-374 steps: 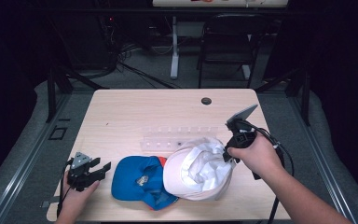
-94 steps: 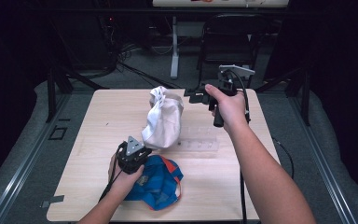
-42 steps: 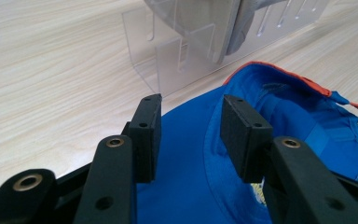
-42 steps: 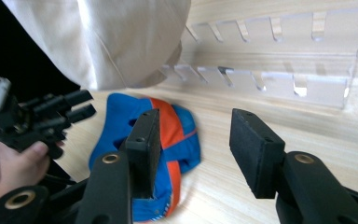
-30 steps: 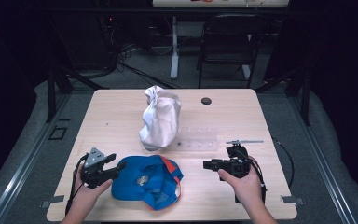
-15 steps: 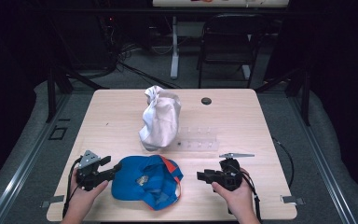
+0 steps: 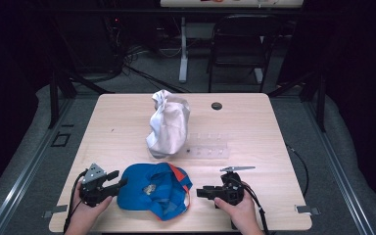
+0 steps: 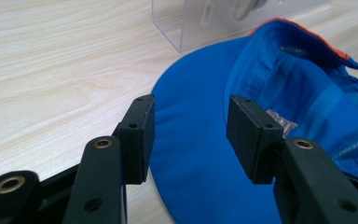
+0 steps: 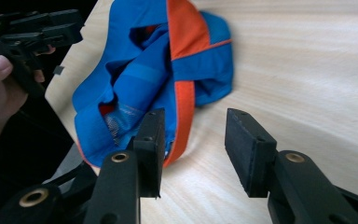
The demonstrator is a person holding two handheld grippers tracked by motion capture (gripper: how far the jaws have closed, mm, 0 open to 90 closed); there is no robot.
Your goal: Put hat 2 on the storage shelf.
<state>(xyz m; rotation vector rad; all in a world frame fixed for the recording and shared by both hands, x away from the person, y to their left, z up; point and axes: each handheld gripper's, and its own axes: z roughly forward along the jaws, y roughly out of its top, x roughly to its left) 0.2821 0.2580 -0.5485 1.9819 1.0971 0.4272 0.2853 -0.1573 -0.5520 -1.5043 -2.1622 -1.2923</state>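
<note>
right gripper lowered | left gripper's fingers closing (still spread) astride blue cap brim

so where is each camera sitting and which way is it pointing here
High view: above the near edge, looking forward and down on the table; both hands enter from below.
Left gripper view: on the left gripper, along open jaws over the blue cap's brim.
Right gripper view: on the right gripper, facing the cap's orange-trimmed edge; the left hand shows beyond.
All three share the cap.
</note>
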